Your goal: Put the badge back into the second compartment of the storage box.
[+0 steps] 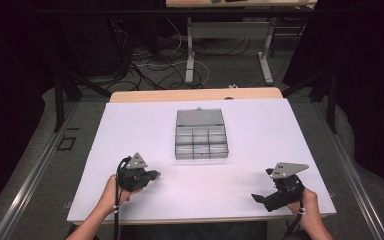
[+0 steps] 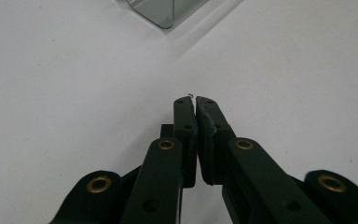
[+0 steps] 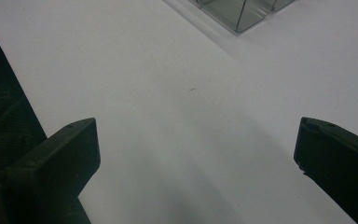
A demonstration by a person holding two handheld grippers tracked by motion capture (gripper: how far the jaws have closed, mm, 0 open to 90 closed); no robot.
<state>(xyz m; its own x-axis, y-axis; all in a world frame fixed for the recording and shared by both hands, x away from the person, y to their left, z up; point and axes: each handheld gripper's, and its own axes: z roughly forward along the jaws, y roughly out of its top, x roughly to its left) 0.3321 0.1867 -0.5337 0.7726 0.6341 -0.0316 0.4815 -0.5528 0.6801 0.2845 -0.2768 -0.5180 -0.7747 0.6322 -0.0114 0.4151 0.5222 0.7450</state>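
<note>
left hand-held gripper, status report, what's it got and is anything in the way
Left hand-held gripper shut on tiny wire hook at its tips. Right hand-held gripper open, holding nothing. Clear compartment box lid open, white table between unobstructed.

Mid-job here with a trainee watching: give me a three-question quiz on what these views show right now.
1. True or false: the lid of the clear compartment box stands open.
2. Which hand-held gripper has its jaws shut: A) left hand-held gripper B) right hand-held gripper?
3. Fill in: a tiny ____ hook peeks out at the left jaw tips.

Key: 1 true. 2 A; they pinch the small hook, while the right jaws stand wide apart over the bare white table. 3 wire.
</note>
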